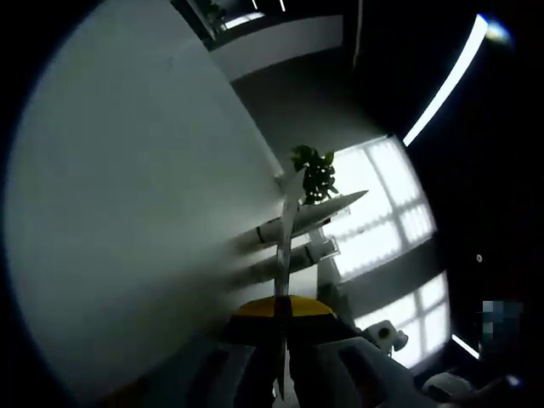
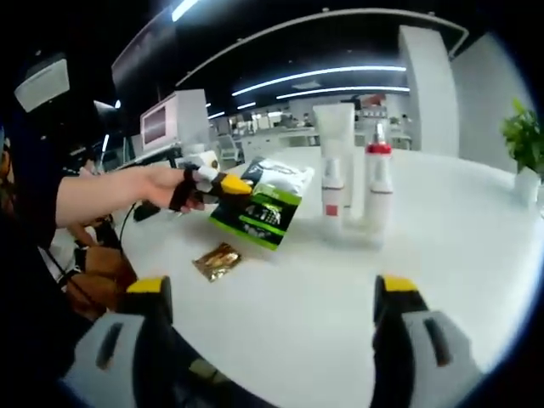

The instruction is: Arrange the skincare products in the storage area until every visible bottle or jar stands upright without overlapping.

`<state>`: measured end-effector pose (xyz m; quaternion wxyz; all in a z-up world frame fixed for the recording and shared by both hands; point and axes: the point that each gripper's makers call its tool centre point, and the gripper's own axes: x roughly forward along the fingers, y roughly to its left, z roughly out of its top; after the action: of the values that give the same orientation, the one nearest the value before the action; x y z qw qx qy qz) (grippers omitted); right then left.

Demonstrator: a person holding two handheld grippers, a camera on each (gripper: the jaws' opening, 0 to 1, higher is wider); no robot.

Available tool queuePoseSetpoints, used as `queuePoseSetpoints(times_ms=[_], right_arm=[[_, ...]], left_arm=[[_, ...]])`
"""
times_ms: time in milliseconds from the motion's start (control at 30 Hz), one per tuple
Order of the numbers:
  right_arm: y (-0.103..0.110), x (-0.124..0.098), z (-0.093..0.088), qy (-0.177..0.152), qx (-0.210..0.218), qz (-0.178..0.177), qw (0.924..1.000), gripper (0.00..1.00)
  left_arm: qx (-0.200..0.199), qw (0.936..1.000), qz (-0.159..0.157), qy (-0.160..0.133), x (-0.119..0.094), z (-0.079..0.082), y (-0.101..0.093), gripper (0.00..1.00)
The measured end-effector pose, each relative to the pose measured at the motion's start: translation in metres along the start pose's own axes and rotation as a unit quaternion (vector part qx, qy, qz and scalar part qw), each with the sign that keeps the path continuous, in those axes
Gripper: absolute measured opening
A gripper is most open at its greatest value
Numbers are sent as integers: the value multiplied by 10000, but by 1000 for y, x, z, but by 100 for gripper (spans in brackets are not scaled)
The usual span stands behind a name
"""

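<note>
In the right gripper view the right tongs (image 2: pixel 272 319) are spread wide at the bottom over the white worktop (image 2: pixel 442 229); the left tongs (image 2: pixel 228 184) are pinched on a green pouch (image 2: pixel 263 204) left of centre; a tube (image 2: pixel 334 153) and bottles (image 2: pixel 376 183) stand upright at centre; a gold sachet (image 2: pixel 218 260) lies flat below the pouch.
</note>
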<state>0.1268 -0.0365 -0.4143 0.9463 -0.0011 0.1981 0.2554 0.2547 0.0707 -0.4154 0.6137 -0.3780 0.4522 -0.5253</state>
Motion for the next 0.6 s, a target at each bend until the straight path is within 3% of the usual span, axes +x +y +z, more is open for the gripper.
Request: queuePoseSetpoints(times_ms=[600], right_arm=[[2, 0, -9, -27, 114, 121, 9999, 99]], left_arm=[[-293, 9992, 283, -13, 19, 17, 20, 0]])
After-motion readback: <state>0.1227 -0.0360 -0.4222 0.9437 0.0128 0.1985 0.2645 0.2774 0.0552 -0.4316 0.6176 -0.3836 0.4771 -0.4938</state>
